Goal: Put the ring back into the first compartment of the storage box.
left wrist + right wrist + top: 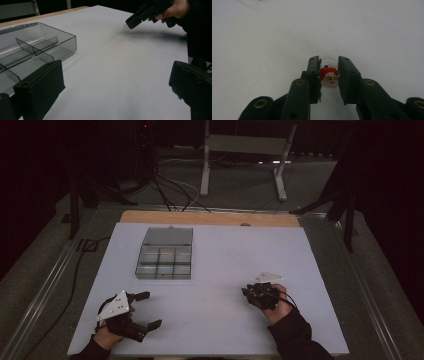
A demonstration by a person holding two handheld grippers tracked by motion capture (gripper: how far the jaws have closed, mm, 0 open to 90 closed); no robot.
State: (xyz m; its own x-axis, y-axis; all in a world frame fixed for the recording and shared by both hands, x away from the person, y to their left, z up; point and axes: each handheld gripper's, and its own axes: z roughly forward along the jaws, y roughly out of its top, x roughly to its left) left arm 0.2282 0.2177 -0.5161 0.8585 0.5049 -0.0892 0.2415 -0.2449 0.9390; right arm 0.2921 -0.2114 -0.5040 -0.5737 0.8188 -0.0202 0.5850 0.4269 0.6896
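Right gripper (329, 75) is clamped on a small Santa token (330, 77); token sits between the two pads, Santa face toward the camera, a clear rim showing above it; in the right gripper view the jaws rise from 6 o'clock and the token is near centre, white table (374, 30) behind it; whether the token touches the table, can't tell.

High view: right gripper (248, 292) sits at about 4 o'clock on the table (225, 245), held in the right hand (274, 307), tip pointing toward 9 o'clock; token too small to make out there.

Left gripper (145, 309) at about 8 o'clock, in the left hand (107, 332); jaws wide apart, nothing between them; in the left gripper view its pads (41, 87) frame bare table.

Clear compartment box (165, 255) at about 11 o'clock, lid open and lying back; compartments look empty; well apart from both grippers; in the left gripper view box (32, 50) is at 10 o'clock, right gripper (133, 21) at 1 o'clock.
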